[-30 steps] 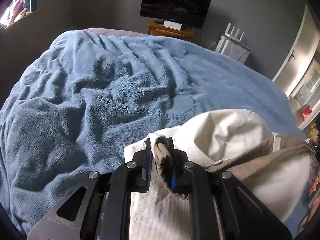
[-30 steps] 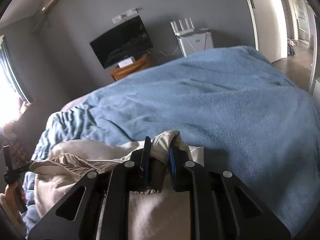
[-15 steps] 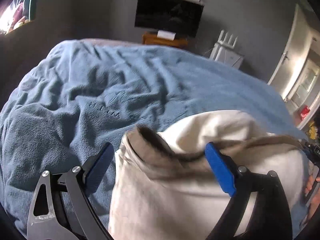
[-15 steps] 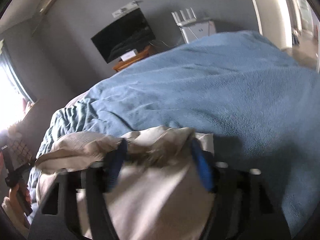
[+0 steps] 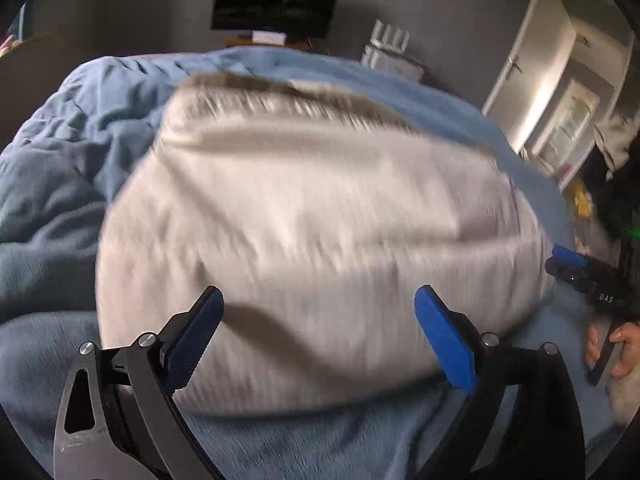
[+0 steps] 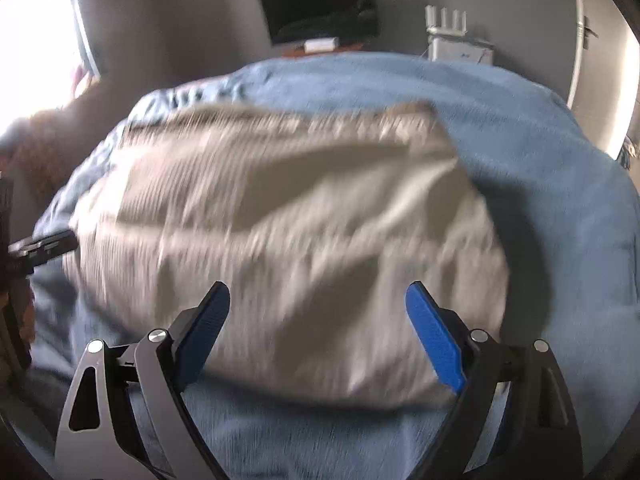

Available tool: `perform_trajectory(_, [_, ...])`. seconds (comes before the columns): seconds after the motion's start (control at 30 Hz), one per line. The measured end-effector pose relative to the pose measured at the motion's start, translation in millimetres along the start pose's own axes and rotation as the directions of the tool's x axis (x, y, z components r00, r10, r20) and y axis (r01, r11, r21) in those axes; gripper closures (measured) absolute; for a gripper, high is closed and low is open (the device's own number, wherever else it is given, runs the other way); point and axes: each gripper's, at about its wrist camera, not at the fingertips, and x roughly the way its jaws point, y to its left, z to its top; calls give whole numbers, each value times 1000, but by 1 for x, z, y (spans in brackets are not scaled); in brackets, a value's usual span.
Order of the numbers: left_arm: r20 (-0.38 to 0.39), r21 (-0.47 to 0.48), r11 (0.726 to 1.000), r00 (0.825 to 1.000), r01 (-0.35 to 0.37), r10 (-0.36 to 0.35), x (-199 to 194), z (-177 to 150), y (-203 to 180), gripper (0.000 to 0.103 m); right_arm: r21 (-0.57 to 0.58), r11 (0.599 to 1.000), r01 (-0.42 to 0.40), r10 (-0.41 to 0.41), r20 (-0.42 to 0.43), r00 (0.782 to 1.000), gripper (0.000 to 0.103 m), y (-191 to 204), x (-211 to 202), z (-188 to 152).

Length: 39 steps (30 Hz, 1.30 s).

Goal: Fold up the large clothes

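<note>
A: Released since the earlier frame: the cream garment (image 5: 304, 216) is no longer pinched, and both jaw sets have just been opening.

B: Noted. Left gripper (image 5: 318, 320) and right gripper (image 6: 318, 312) are spread wide, nothing clamped; garment is laid folded on the blue blanket (image 6: 540, 152).

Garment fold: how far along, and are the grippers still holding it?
Done: the beige garment lies folded over on the blue blanket, far edge doubled back. In hand: nothing. The left gripper and right gripper have just been opening and stand wide, pads clear of the cloth. Left: probably another fold or smoothing, though blur hides how neat it is.
</note>
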Motion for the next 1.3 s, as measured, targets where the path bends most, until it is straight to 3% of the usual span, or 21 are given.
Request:
perform_trajectory(0.13, [-30, 73, 996, 998, -53, 55, 16, -20, -14, 7, -24, 1000, 12, -14, -67, 998, 17, 11, 16, -22])
perform_trajectory(0.27, [-20, 157, 981, 993, -115, 119, 29, -25, -27, 7, -58, 997, 53, -56, -54, 997, 12, 22, 28, -25])
perform_trajectory(0.47, [5, 130, 985, 993, -115, 116, 51, 14, -24, 6, -26, 998, 51, -51, -12, 999, 7, 23, 47, 16])
perform_trajectory(0.63, [-20, 122, 985, 992, -120, 123, 79, 56, -22, 6, 13, 999, 48, -48, -47, 998, 7, 20, 83, 66])
perform_trajectory(0.8, [-81, 28, 991, 988, -130, 132, 114, 109, 1, 5, 15, 998, 64, -63, -88, 994, 7, 25, 119, 112])
perform_trajectory(0.93, [-103, 21, 983, 978, -183, 184, 135, 134, 12, 5, 21, 997, 70, -67, -108, 992, 7, 22, 147, 145])
perform_trajectory(1.07, [-124, -69, 974, 970, -218, 208, 147, 151, 35, 5, 38, 997, 63, -57, -155, 986, 7, 17, 176, 158])
perform_trajectory(1.2, [-181, -50, 973, 960, -224, 212, 166, 146, 43, 5, 62, 997, 39, -26, -192, 981, 6, 11, 199, 156])
perform_trajectory(1.3, [-180, -37, 974, 961, -222, 212, 173, 143, 44, 5, 58, 997, 42, -30, -196, 980, 6, 11, 207, 150])
